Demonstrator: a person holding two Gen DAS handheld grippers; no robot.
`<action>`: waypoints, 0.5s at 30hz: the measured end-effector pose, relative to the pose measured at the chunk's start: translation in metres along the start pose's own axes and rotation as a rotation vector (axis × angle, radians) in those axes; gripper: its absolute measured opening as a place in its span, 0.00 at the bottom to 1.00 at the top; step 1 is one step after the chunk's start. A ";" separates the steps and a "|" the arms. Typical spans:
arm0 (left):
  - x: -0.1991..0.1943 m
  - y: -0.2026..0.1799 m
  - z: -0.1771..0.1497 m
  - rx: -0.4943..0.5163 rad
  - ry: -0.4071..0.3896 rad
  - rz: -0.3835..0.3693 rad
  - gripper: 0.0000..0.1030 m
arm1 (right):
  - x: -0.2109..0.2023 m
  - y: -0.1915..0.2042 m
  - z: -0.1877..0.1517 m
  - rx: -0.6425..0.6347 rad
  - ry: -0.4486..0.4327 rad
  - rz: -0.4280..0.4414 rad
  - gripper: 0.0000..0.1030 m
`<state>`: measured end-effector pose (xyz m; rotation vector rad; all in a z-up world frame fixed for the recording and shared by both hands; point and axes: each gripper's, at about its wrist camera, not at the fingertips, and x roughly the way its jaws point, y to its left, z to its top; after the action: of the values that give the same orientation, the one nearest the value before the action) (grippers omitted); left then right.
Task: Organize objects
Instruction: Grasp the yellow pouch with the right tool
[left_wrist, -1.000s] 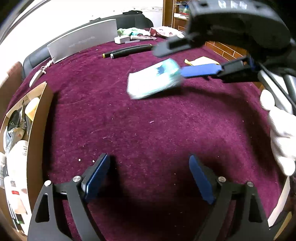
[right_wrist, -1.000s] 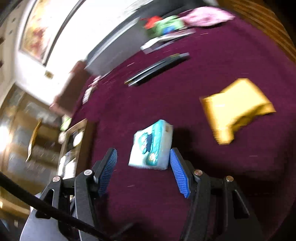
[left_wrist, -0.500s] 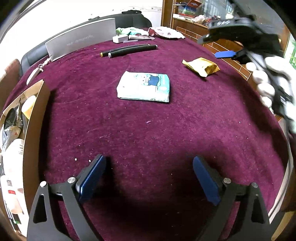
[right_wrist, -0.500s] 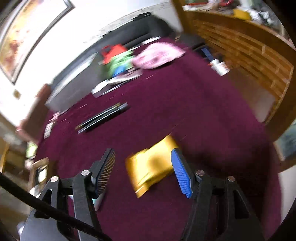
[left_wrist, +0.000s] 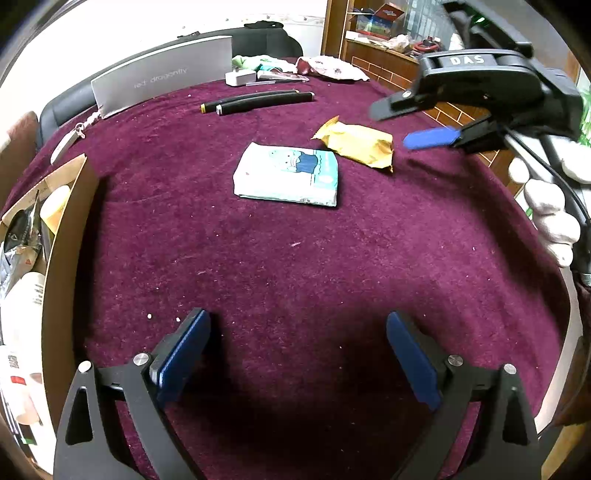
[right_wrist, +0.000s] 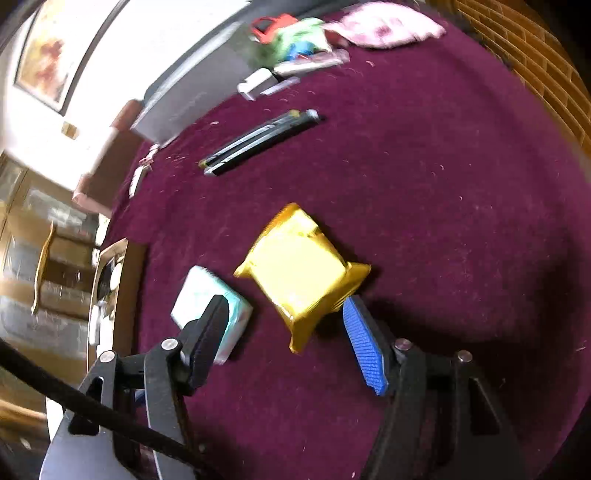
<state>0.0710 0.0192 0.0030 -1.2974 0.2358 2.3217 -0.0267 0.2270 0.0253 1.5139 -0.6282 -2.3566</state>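
Right fingers (right_wrist: 284, 325) are spreading wider, hovering over the yellow packet (right_wrist: 299, 273) without touching it. Left fingers (left_wrist: 295, 354) are wide open over bare worktop (left_wrist: 295, 266), nothing between them. The packet lies flat on the worktop just beside the tissue pack (left_wrist: 288, 179). A box (left_wrist: 62, 266) full of stuff sits at the left edge.
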 end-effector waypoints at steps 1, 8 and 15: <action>0.000 0.000 0.000 0.001 0.000 0.001 0.90 | -0.009 0.003 -0.001 -0.022 -0.048 -0.057 0.63; 0.000 0.000 0.000 -0.002 0.000 0.004 0.90 | -0.002 0.030 0.003 -0.233 -0.107 -0.293 0.67; 0.002 -0.002 -0.001 0.005 0.005 0.012 0.91 | 0.042 0.041 0.007 -0.323 -0.022 -0.377 0.67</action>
<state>0.0715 0.0210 0.0014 -1.3028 0.2516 2.3272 -0.0514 0.1745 0.0147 1.5629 0.0479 -2.5841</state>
